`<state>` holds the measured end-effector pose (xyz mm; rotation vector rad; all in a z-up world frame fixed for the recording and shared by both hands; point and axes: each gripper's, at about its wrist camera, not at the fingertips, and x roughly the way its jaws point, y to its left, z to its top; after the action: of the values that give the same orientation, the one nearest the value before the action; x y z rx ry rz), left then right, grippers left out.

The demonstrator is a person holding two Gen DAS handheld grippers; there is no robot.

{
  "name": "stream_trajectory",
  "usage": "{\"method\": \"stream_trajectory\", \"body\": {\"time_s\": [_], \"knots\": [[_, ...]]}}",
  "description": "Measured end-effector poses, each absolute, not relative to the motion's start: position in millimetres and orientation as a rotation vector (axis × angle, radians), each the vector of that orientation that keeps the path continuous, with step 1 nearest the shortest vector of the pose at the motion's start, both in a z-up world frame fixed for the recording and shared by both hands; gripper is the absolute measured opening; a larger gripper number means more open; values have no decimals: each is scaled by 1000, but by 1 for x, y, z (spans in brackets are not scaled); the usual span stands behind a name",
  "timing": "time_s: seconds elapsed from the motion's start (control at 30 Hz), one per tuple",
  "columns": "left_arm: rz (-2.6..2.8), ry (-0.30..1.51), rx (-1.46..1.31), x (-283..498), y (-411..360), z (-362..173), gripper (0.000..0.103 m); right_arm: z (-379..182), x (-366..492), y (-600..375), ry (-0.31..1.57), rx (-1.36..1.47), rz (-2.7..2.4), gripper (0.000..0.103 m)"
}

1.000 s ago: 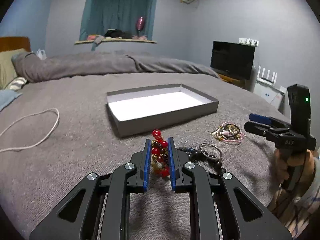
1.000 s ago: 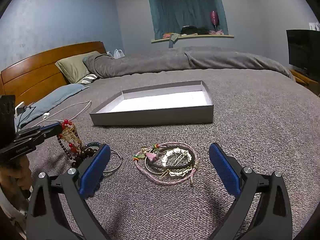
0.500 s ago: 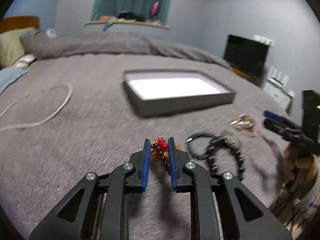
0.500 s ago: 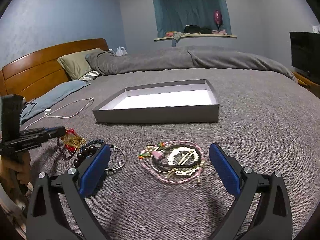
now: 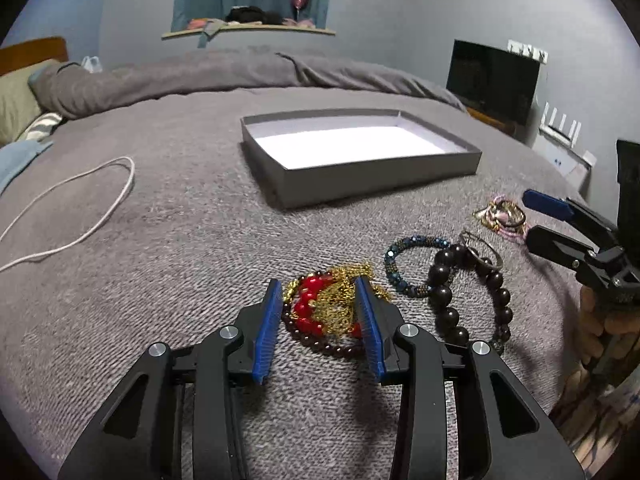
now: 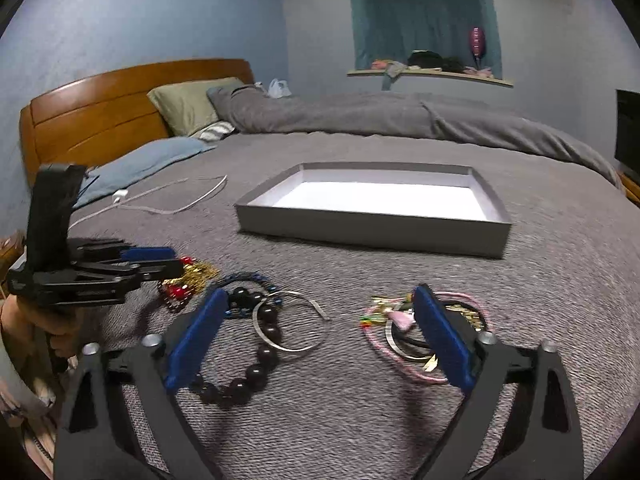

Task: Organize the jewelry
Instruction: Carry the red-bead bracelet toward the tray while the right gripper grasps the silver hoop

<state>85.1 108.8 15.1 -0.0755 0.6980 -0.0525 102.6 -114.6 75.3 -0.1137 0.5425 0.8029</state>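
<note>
Left gripper (image 5: 316,304), jaws opening around the red-and-gold bead tangle (image 5: 328,308) at lower centre on the grey blanket (image 5: 180,240); right gripper (image 6: 320,336), spread but closing, above a silver bangle (image 6: 292,324).

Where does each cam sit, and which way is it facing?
Left wrist: on the left gripper, looking down its fingers across the bed at the red and gold bead cluster lying between its opening jaws; the right gripper and a hand show at the right edge.
Right wrist: on the right gripper, jaws closing, over the dark bead bracelet and silver bangle; left gripper at the left edge.
Shared: grey tray, jewelry, headboard.
</note>
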Motion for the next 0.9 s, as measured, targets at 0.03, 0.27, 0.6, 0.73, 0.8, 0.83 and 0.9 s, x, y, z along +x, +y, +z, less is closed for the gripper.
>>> {"method": "stream_trajectory", "body": {"time_s": [0.03,0.27,0.6,0.73,0.8,0.83,0.9], "knots": [[-46,698,-58,85,106,14,29,75,101,-111,547,-122,814,79],[-55,631,-36,71,104,24,13,64,97,-85,607,-234,879,52],[-79,500,-116,56,116,47,13,56,109,-78,682,-239,862,45],[-77,481,-122,52,117,51,13,55,114,-82,698,-210,865,49],[-85,475,-131,52,118,52,13,54,117,-82,711,-210,860,51],[-89,472,-134,51,119,53,13,53,119,-81,726,-210,862,63],[-91,471,-138,51,119,53,13,53,121,-81,737,-202,870,67]]}}
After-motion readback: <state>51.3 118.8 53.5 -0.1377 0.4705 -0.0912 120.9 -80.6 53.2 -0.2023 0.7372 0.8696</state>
